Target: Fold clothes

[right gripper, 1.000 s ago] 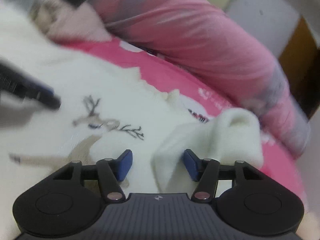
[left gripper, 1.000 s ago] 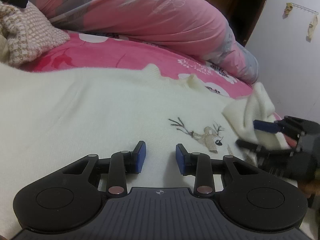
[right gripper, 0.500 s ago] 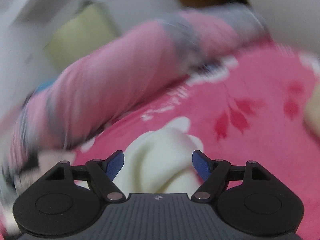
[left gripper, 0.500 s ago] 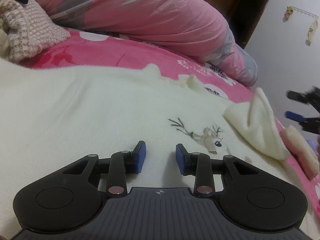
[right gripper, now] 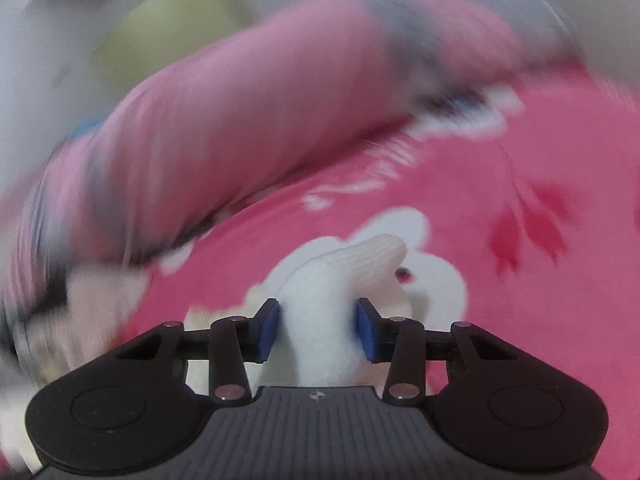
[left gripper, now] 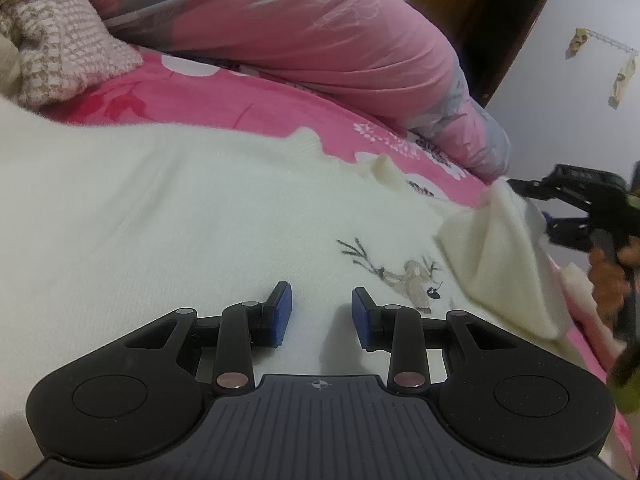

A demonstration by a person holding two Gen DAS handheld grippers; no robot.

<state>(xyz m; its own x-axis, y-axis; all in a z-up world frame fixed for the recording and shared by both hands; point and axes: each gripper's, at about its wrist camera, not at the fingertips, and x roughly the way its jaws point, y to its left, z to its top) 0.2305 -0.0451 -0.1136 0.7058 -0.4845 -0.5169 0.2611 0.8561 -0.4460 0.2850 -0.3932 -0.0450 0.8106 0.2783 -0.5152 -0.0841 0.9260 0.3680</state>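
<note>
A white knit sweater (left gripper: 160, 220) with an embroidered deer (left gripper: 408, 280) lies spread flat on the pink bed sheet (left gripper: 240, 100). My left gripper (left gripper: 320, 312) rests low over the sweater's middle, open, with only flat cloth showing in the gap. At the right, the sweater's sleeve (left gripper: 500, 260) is folded back and its end is raised. My right gripper (right gripper: 318, 328) is closing on that sleeve (right gripper: 320, 300); both blue pads press its sides and the ribbed cuff (right gripper: 376, 252) sticks out beyond them. In the left wrist view the right gripper (left gripper: 534, 206) sits at the sleeve's tip.
A rolled pink quilt (left gripper: 320, 32) runs along the far side of the bed. A beige knitted garment (left gripper: 52, 52) lies at the far left. A person's hand (left gripper: 604, 276) holds the right gripper at the bed's right edge. A brown doorway (left gripper: 492, 20) is behind.
The right gripper swung off to the right, rolled over, widened, then closed around the sleeve's end, which now stands raised. The left gripper stayed still.
</note>
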